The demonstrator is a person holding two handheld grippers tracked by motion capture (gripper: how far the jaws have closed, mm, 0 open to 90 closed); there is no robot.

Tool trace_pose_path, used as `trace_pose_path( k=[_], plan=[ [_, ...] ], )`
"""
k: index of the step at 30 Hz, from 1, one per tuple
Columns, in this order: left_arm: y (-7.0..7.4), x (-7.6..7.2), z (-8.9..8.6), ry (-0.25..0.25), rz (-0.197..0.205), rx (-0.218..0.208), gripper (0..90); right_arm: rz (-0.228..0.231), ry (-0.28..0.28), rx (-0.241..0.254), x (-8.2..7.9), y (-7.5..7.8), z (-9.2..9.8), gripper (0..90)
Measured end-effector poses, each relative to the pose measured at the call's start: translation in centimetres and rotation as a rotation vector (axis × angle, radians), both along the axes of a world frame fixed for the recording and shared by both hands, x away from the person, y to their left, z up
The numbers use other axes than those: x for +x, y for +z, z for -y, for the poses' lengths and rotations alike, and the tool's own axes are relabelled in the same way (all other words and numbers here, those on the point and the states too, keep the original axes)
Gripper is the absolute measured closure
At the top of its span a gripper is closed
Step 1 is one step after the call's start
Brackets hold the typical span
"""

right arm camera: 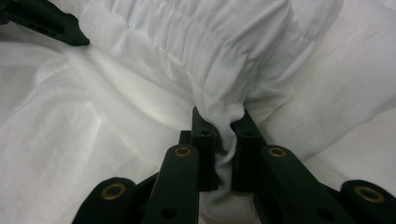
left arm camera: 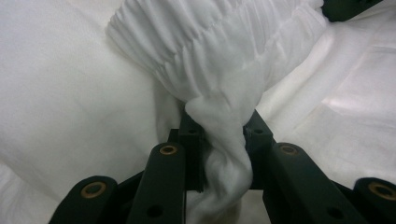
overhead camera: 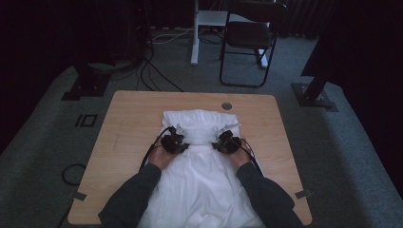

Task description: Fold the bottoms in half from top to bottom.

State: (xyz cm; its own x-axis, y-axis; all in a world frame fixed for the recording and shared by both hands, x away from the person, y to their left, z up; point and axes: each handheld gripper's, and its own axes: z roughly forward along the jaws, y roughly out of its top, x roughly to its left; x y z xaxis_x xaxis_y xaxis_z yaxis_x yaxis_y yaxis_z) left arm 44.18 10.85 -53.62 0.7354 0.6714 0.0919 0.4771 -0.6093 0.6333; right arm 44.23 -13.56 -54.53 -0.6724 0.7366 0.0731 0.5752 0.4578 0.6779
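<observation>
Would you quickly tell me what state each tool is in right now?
Left tool: closed on a bunched fold of the white garment.
Right tool: closed on another bunched fold of the same garment.

wooden table, folding chair, floor cables

Probably lab or studio: dark curtains, floor cables, folding chair, carpet.

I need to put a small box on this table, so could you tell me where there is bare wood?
Bare wood on the table runs left of the white garment, right of it, and along the far edge around the round grommet. The middle is crowded: the left gripper and right gripper pinch the cloth.
</observation>
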Motion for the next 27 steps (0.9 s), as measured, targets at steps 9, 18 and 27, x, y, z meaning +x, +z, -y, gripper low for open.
trace_pose_path(
  k=[9,18,27],
  plan=[
    [0.5,4.0,0.7,0.07,0.047,0.109,75.3,0.003,-0.062,0.015,4.5,0.1,-1.3,82.3],
    [0.4,4.4,0.6,0.101,0.061,0.102,75.4,0.004,-0.093,0.015,5.5,0.1,-1.8,82.1],
    [3.0,3.9,-1.0,0.089,0.046,-0.066,79.7,0.019,-0.035,0.136,5.5,2.3,0.3,83.3]
  ],
)
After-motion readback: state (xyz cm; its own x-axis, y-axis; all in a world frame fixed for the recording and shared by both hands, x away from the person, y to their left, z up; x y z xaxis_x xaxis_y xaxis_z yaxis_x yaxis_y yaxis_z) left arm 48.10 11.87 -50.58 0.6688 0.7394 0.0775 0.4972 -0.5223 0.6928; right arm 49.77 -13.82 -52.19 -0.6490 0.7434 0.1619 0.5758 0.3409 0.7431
